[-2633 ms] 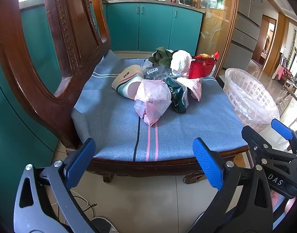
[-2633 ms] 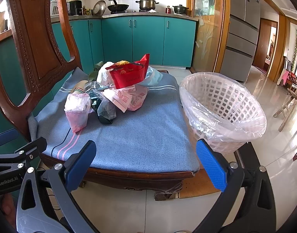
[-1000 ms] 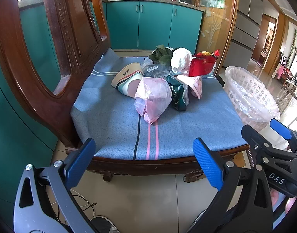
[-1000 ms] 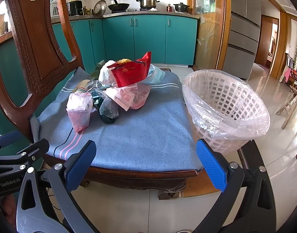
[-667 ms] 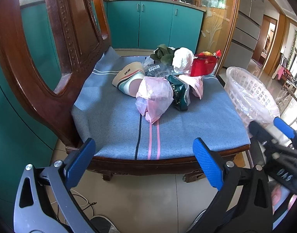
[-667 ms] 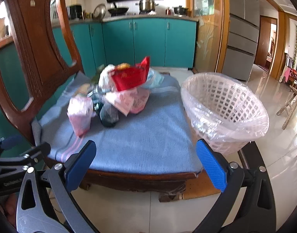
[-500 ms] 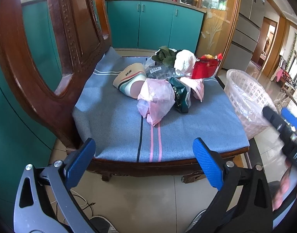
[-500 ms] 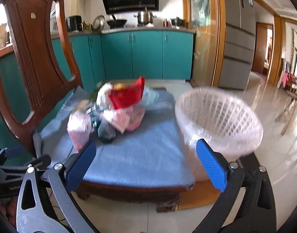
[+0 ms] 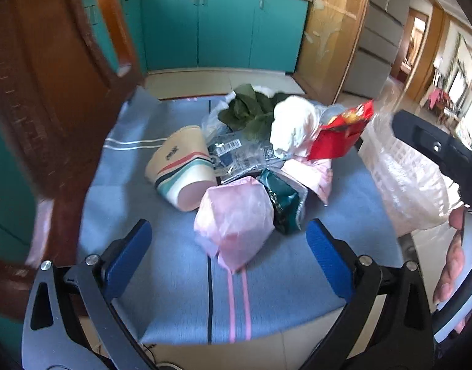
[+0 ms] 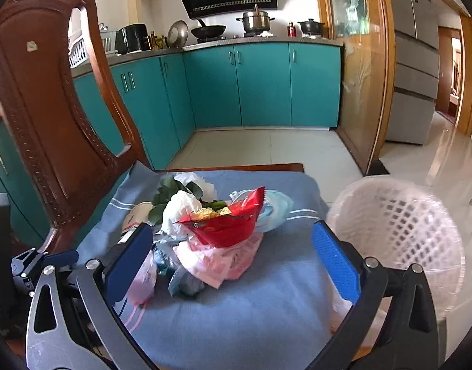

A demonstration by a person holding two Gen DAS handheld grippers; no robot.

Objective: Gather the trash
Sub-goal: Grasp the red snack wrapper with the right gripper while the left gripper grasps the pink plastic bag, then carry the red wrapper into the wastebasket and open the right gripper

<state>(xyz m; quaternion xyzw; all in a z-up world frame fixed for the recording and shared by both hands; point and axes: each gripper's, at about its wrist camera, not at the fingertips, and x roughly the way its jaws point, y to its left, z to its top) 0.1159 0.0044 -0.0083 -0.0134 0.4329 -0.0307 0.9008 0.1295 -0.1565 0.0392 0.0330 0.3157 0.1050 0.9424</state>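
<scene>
A pile of trash lies on the blue cushion of a wooden chair: a pink plastic bag, a striped paper cup on its side, a dark green pouch, a red snack bag, white crumpled plastic and green leaves. My left gripper is open, just in front of the pink bag. My right gripper is open above the cushion, near the red snack bag. A white lined trash basket stands right of the chair.
The carved chair back rises on the left. Teal kitchen cabinets and a tiled floor lie behind. A glass door and a fridge stand at the right. The basket also shows in the left wrist view.
Both grippers have moved forward over the chair seat toward the pile. The right gripper has also risen. Both stay open and empty.
</scene>
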